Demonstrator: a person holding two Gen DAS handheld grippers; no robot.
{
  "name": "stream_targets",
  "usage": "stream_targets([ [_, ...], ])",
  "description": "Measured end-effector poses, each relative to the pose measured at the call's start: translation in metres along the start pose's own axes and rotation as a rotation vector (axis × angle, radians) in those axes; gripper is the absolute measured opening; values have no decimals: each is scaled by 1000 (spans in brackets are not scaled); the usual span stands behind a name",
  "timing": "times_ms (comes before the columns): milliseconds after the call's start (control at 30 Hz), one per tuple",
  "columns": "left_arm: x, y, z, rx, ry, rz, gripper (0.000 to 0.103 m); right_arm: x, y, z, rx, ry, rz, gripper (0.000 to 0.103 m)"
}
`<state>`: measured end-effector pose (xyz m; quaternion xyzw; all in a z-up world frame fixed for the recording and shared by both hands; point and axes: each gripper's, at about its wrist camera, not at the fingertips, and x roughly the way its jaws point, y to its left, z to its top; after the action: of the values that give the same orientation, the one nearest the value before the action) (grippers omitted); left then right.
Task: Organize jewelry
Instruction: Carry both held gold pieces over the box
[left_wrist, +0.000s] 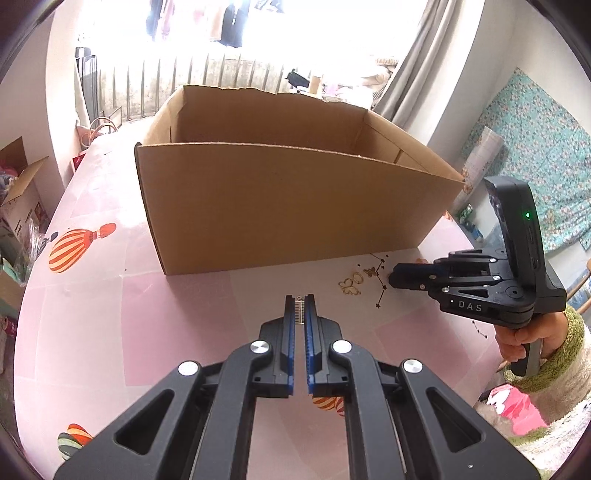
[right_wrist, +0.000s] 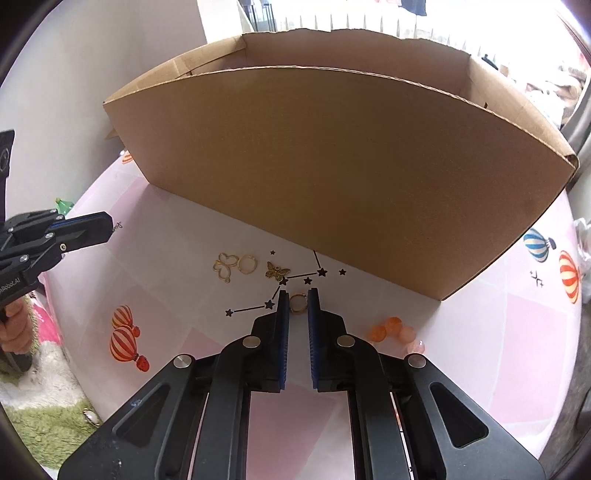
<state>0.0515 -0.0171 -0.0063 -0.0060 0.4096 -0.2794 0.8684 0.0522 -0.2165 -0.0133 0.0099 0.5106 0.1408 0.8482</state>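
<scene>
Gold ring (right_wrist: 297, 303) lies on the pink tablecloth (right_wrist: 177, 258) between the parted fingers of the right gripper (right_wrist: 297, 295), untouched. Beside it lie a butterfly charm (right_wrist: 276, 272) and two gold outline pieces, before the cardboard box (right_wrist: 332, 166). The left gripper (left_wrist: 300, 301) is clenched on a small silvery piece (right_wrist: 117, 226).
</scene>
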Motion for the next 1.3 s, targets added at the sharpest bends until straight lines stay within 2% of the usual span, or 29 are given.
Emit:
stream_targets([
  [33, -1, 0, 1, -13, -12, 3, 4, -2, -5, 1, 26, 3, 29, 0],
  [100, -4, 0, 3, -35, -36, -10, 4, -10, -14, 3, 78, 11, 70, 0],
  [200, -7, -1, 6, -23, -54, -41, 4, -26, -17, 2, 114, -6, 67, 0],
  [400, -24, -1, 20, 89, -42, -125, 4, -61, -14, -10, 239, -105, 91, 0],
  [500, -45, -3, 34, 155, -69, -147, 4, -81, -5, -12, 258, -174, 104, 0],
  [600, -66, -8, 54, 193, -116, -146, 4, -103, 0, -3, 227, -232, 130, 0],
  [767, -69, -23, 95, 196, -146, -157, 4, -127, -6, 54, 88, -265, 167, 0],
  [867, -42, -33, 123, 175, -84, -144, 4, -118, -21, 95, 28, -206, 182, 0],
  [967, 7, -36, 151, 109, 71, -173, 4, -83, -43, 133, 50, -59, 205, 0],
  [1000, 26, -35, 157, 80, 142, -183, 4, -57, -43, 150, 59, -8, 208, 0],
  [1100, 79, -32, 170, 4, 326, -178, 4, -25, -56, 166, 98, 106, 211, 0],
  [1167, 107, -28, 175, -44, 427, -176, 4, -9, -58, 174, 101, 145, 177, 0],
  [1233, 126, -25, 179, -79, 483, -161, 4, 2, -57, 175, 95, 172, 142, 0],
  [1300, 138, -23, 183, -89, 506, -133, 5, 13, -59, 177, 111, 201, 142, 0],
])
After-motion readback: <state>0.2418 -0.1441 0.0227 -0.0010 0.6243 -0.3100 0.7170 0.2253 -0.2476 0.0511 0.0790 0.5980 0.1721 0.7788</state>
